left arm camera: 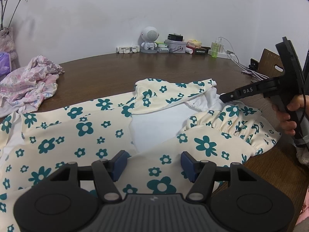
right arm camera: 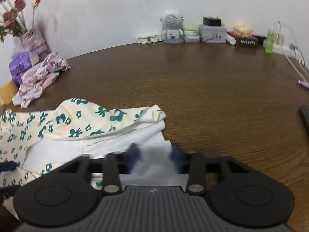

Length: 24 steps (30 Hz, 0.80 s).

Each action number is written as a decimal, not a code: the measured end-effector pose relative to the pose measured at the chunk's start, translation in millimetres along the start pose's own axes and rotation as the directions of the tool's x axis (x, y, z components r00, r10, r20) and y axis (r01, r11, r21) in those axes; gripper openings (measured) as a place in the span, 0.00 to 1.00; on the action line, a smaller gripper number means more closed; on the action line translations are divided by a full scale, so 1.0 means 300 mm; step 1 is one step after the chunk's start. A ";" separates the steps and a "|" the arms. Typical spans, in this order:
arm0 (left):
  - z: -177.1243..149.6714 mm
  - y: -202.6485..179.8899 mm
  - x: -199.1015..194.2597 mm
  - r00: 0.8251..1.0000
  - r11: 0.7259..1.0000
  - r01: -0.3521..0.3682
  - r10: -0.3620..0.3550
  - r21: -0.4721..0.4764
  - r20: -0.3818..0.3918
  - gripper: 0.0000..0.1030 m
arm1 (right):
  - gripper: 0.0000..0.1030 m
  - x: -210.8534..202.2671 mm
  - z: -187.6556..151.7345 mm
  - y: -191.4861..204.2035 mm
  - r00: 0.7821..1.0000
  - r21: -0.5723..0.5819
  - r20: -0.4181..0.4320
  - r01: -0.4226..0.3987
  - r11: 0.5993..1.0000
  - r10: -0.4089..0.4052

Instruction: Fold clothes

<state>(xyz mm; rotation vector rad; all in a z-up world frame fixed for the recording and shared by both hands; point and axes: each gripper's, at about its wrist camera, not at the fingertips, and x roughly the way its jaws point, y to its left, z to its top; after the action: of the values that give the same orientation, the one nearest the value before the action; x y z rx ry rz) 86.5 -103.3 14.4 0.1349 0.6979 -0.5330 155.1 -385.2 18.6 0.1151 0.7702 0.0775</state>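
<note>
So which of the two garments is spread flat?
The cream dress with teal flowers, spread under both grippers; the pink floral garment lies crumpled at the table's far left.

garment [left arm camera: 81, 127]: cream, teal flower print, white centres
garment lining [left arm camera: 154, 123]: plain white
second garment [left arm camera: 29, 85]: pink and white, small floral print
table [left arm camera: 154, 67]: dark brown wood grain
wall [left arm camera: 135, 9]: white
left gripper [left arm camera: 152, 164]: black body, blue pads
right gripper [right arm camera: 155, 156]: black body, blue pads, blurred
robot figurine [left arm camera: 149, 38]: white and grey
bottle [left arm camera: 214, 49]: bright green
tin [left arm camera: 175, 45]: pale grey, small printed figures
packet [right arm camera: 20, 64]: purple
</note>
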 end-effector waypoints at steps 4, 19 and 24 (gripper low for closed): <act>-0.001 -0.002 0.001 1.000 1.000 -0.002 0.002 0.001 0.001 0.59 | 0.02 -0.019 -0.007 0.024 0.999 -0.036 0.031 0.024 0.999 -0.023; 0.000 0.001 0.000 1.000 1.000 -0.001 0.001 -0.009 0.003 0.59 | 0.46 -0.113 -0.049 0.053 0.991 -0.093 0.111 0.081 0.992 -0.070; 0.001 0.000 -0.002 1.000 1.000 -0.001 0.001 -0.008 0.004 0.59 | 0.54 -0.188 -0.126 0.065 0.993 -0.101 0.100 0.075 0.992 -0.064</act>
<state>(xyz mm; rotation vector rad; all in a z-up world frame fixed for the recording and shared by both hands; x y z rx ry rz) 86.2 -103.0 14.9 0.1266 0.6963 -0.5289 88.0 -369.2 33.2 -0.0079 0.6712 0.0456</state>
